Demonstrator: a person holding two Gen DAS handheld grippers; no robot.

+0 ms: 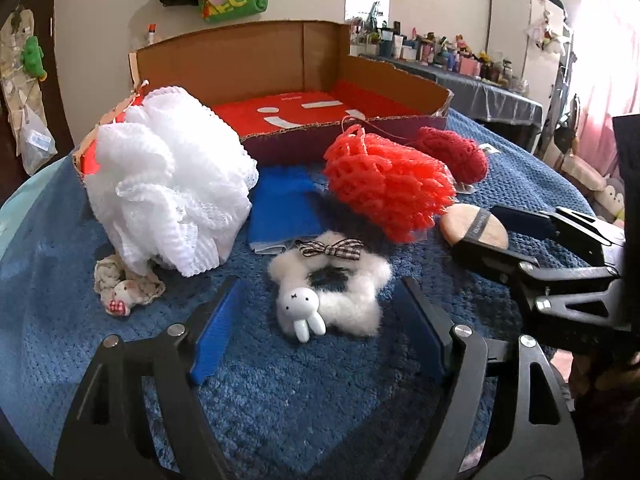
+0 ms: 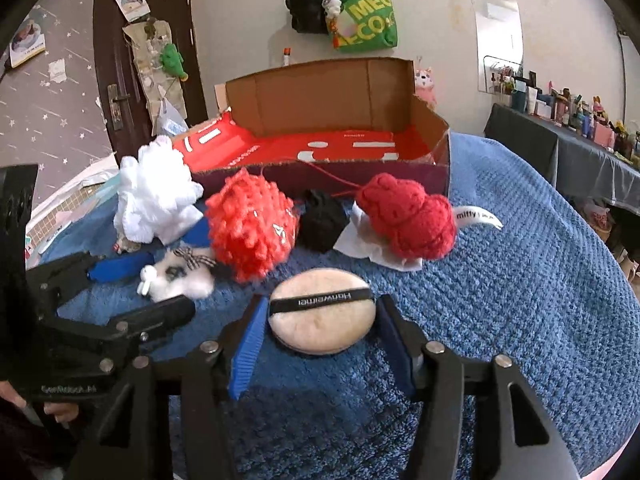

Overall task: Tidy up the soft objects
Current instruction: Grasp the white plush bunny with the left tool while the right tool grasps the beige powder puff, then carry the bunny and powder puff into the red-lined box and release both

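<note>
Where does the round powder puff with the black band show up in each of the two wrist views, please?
Left wrist view: the powder puff lies at centre right, beside the right gripper.
Right wrist view: the puff sits at lower centre, between the open fingers.
Shared landmark: the orange mesh sponge, just beyond the puff in both.

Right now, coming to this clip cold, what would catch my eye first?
Likely the big white mesh bath pouf at the left and the bright orange-red mesh pouf beside it, both on the blue towel in front of the open cardboard box with its red lining. Nearer, the open left tongs straddle a fluffy white scrunchie with a bunny charm, and the open right tongs straddle a round powder puff.
</note>
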